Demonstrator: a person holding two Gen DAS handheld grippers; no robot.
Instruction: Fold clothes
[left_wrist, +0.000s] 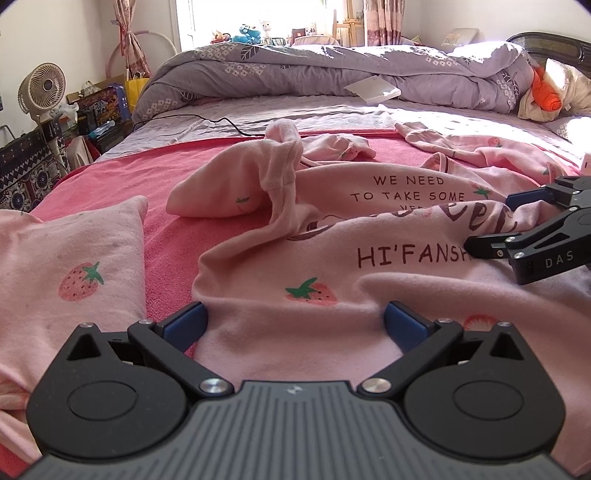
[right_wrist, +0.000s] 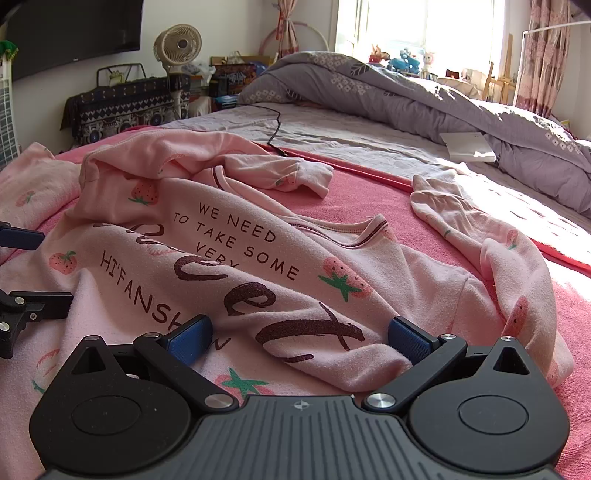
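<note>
A pink strawberry-print top (left_wrist: 388, 221) with dark lettering lies crumpled on a pink blanket (left_wrist: 110, 184); it also shows in the right wrist view (right_wrist: 240, 258). My left gripper (left_wrist: 295, 321) is open over the top's lower hem, blue pads on either side of a fold. My right gripper (right_wrist: 299, 338) is open over a raised ridge of the top's front; it also shows at the right of the left wrist view (left_wrist: 487, 221). One sleeve (left_wrist: 280, 162) is twisted upward, the other (right_wrist: 480, 229) trails right. A second pink strawberry garment (left_wrist: 74, 266) lies at left.
A bunched grey floral duvet (left_wrist: 332, 70) lies along the bed's far side with a white box (left_wrist: 373, 88) on it. A black cable (left_wrist: 207, 120) crosses the grey sheet. A fan (left_wrist: 42, 88) and clutter stand beyond the bed's left edge.
</note>
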